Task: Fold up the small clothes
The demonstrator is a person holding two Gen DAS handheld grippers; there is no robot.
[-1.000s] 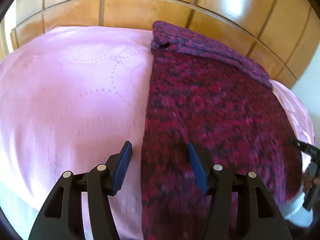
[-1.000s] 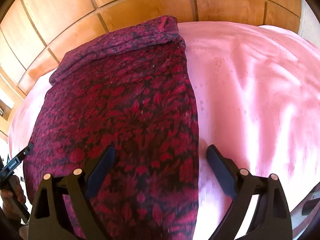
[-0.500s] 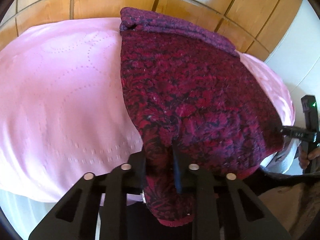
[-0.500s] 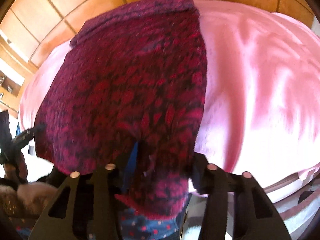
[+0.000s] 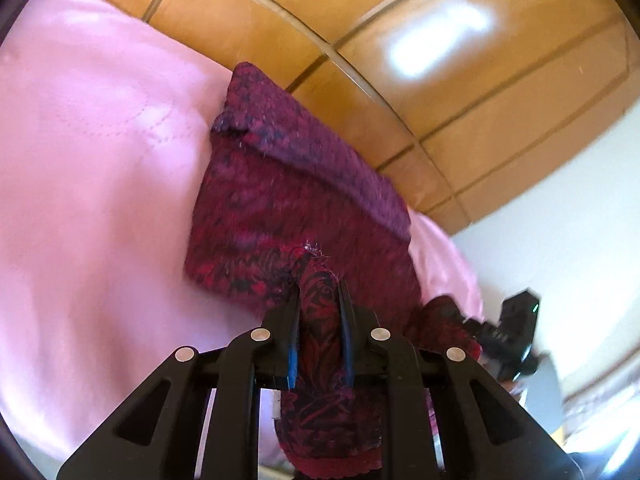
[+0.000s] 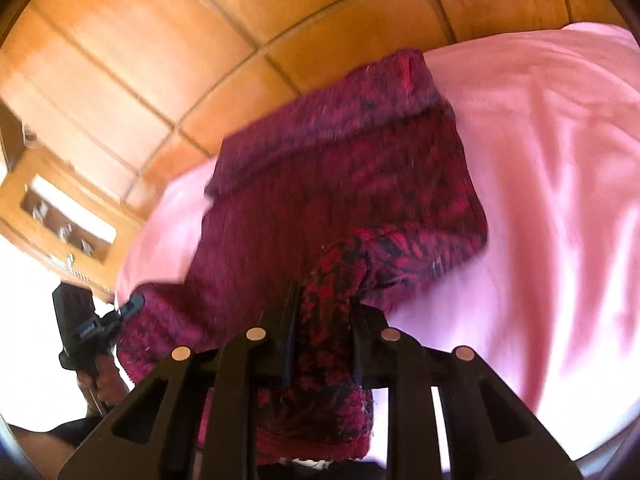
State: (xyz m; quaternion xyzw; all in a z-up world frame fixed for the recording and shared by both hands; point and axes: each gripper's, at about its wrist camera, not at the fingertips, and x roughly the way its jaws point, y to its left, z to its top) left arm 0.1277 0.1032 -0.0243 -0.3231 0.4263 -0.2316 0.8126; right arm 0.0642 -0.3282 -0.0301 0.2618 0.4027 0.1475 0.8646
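We have the near edge of the red patterned knit garment (image 5: 288, 200) lifted, and to fold it well we should carry both corners level and together toward the far folded band at the upper middle of each frame, keeping the edge taut so the fold line lands straight. The left gripper (image 5: 319, 308) is closing on a bunched corner of the garment, its blue pads pressing the cloth at lower centre of the left view. The right gripper (image 6: 322, 312) is likewise closing on the other corner, with fabric pinched between its fingers at lower centre. The rest of the garment lies on the pink bedspread (image 5: 92, 184), stretching up and away from both grippers toward the wooden panelling (image 5: 400, 60).
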